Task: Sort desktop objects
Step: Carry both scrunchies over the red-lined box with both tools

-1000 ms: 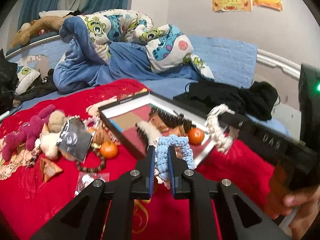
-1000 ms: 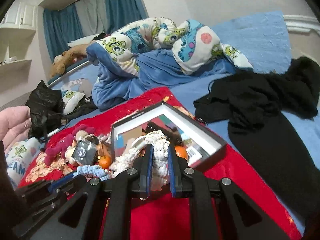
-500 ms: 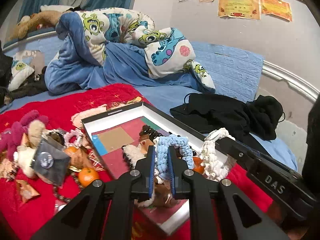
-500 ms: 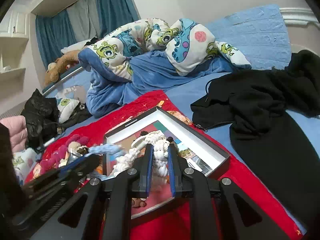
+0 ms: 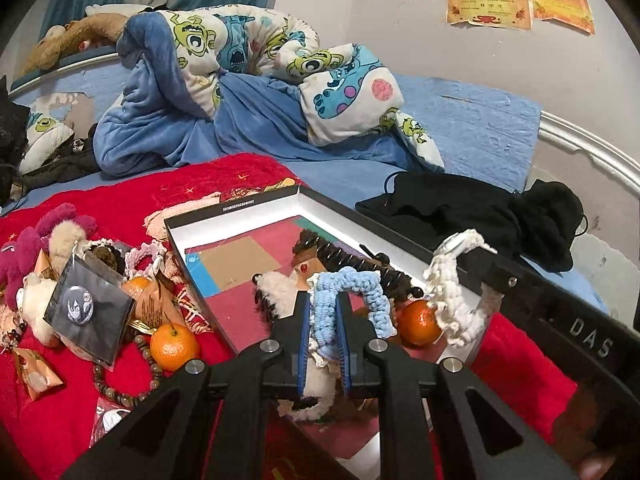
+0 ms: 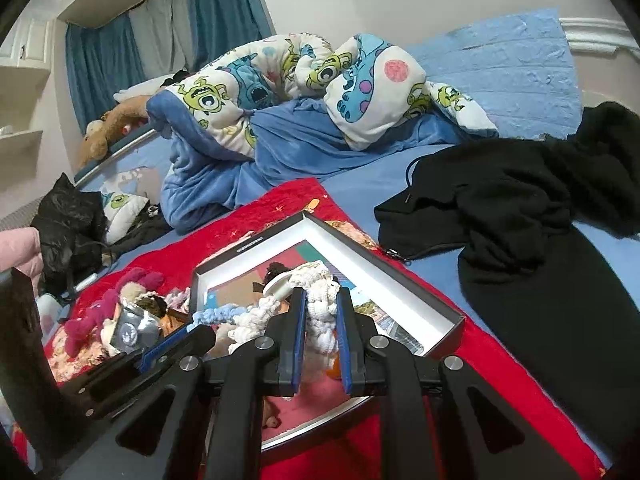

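I counted two oranges, one box, two crocheted bands, a blue one and a white one, and four certificates.

Left tool clamped on blue scrunchie over box; right tool w/ white scrunchie.

L gripper jaws clamped tight, tilted downward, R gripper likewise clamped and tilted down, just beside the L, sleeve at far edge
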Demonstrator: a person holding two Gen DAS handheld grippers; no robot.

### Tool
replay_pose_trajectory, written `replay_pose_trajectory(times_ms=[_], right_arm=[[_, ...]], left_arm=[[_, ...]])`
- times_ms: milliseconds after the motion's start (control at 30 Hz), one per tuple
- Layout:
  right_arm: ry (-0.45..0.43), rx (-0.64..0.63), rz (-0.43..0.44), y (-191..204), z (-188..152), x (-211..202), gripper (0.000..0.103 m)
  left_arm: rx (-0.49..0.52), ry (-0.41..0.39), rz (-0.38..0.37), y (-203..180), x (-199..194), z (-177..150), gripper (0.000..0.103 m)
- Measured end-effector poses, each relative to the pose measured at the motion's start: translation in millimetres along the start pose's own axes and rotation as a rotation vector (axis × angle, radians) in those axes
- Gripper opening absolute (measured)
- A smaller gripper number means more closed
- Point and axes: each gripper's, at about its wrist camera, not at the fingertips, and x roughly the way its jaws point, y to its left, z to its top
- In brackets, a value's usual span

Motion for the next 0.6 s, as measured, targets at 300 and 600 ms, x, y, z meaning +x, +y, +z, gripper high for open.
replay_pose_trajectory(times_ms=[300, 600], right_arm=[[0.003, 0.005, 0.004, -1.0, -1.9, 2.7, 0.015], [0.009, 0.030, 0.014, -6.0, -2.3, 4.7, 0.016]], left_arm=[[0.029, -0.002, 0.005, -5.3, 0.3, -3.1, 0.013], [0.032, -0.012, -0.003, -6.7, -1.6, -5.1, 0.013]])
